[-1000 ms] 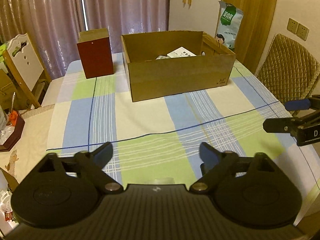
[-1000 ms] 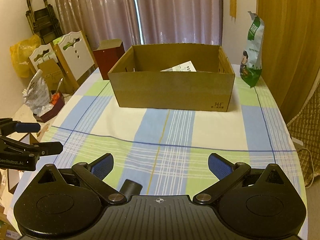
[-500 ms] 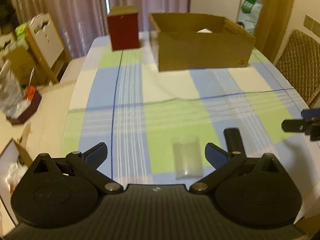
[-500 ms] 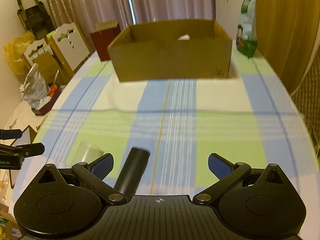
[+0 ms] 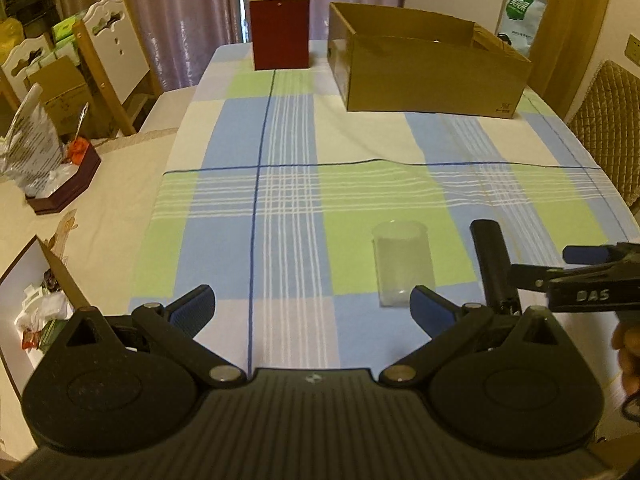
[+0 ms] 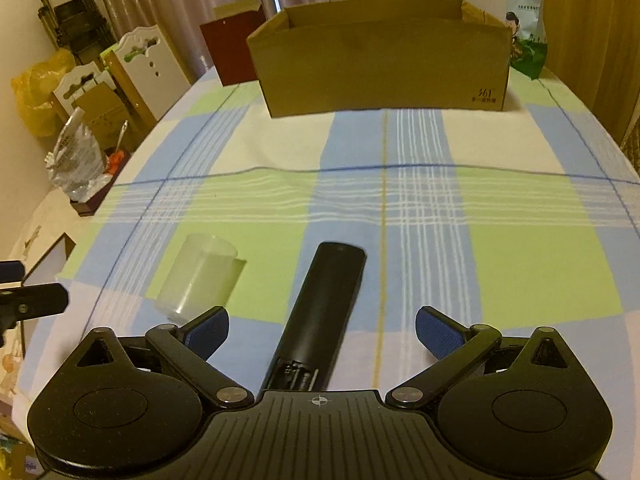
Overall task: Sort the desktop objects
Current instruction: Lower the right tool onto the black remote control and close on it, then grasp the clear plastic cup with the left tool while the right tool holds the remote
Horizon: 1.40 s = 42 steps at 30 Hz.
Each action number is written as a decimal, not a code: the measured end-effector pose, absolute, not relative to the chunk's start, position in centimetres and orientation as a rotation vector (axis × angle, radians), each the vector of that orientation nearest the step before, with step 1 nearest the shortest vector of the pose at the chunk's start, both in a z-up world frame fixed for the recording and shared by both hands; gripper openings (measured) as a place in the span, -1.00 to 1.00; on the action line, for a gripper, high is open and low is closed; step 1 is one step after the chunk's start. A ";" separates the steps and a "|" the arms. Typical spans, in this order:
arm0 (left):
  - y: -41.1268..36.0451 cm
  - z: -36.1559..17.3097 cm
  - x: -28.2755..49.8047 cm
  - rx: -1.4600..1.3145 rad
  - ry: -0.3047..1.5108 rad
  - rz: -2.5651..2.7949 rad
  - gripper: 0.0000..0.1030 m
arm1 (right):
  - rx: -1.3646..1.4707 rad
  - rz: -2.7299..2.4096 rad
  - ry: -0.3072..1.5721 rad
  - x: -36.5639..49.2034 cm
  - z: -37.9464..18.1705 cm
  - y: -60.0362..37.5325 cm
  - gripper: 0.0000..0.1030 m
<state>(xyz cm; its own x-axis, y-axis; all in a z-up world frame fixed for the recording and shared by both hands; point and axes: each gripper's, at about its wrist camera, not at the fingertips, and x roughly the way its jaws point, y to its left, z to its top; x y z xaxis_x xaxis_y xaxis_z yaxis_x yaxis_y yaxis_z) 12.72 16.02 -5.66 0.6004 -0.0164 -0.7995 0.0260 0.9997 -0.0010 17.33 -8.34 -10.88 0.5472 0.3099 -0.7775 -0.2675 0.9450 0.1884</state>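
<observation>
My left view alone shows the dark red box [image 5: 279, 33] beside the open cardboard box [image 5: 434, 76]. I've backed off: frosted plastic cup [image 6: 199, 278] and black cylindrical tube [image 6: 320, 312] now near, between my released right gripper [image 6: 322, 330] and spread, empty left gripper [image 5: 312, 307].

Right gripper [image 6: 322, 326] fingers spread over black cylinder [image 6: 320, 308]; clear cup [image 6: 198, 280] left.

The bench [image 5: 288, 184] wears a checked cloth of blue, green and cream squares. At twelve o'clock stands an open cardboard box [image 5: 432, 80], with a dark red box [image 5: 280, 40] at eleven and a green snack bag [image 5: 520, 12] at one. Near the front edge, around five o'clock, a clear plastic cup [image 5: 402, 264] lies on its side beside a black cylindrical object [image 5: 494, 268], apart from it.
</observation>
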 end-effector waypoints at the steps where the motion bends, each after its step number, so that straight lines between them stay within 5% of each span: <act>1: 16.1 -5.8 12.6 0.008 0.931 -0.022 0.98 | 0.045 0.342 0.931 17.3 -11.3 -7.9 0.95; 3: 16.4 -6.1 12.3 0.003 0.942 -0.018 0.98 | 0.033 0.346 0.946 17.3 -12.1 -7.2 0.65; 8: 16.6 -6.9 11.5 -0.001 0.967 -0.011 0.98 | 0.018 0.311 0.944 17.1 -13.6 -6.0 0.64; 10: 16.8 -7.1 11.3 -0.005 0.975 -0.003 0.98 | 0.012 0.300 0.931 17.1 -13.9 -5.8 0.41; 14: 17.3 -7.6 11.0 -0.010 0.990 0.011 0.98 | -0.026 0.288 0.907 17.0 -14.1 -5.4 0.36; 16: 17.4 -7.6 11.0 -0.015 0.991 0.014 0.98 | -0.056 0.281 0.899 17.1 -14.0 -5.6 -0.14; 18: 17.3 -7.7 11.2 -0.019 0.990 0.012 0.98 | -0.064 0.283 0.898 17.4 -13.7 -6.6 -0.24; 42: 9.6 -9.9 17.5 0.027 0.952 -0.195 0.98 | -0.103 0.237 0.920 20.3 -13.7 -15.8 -0.25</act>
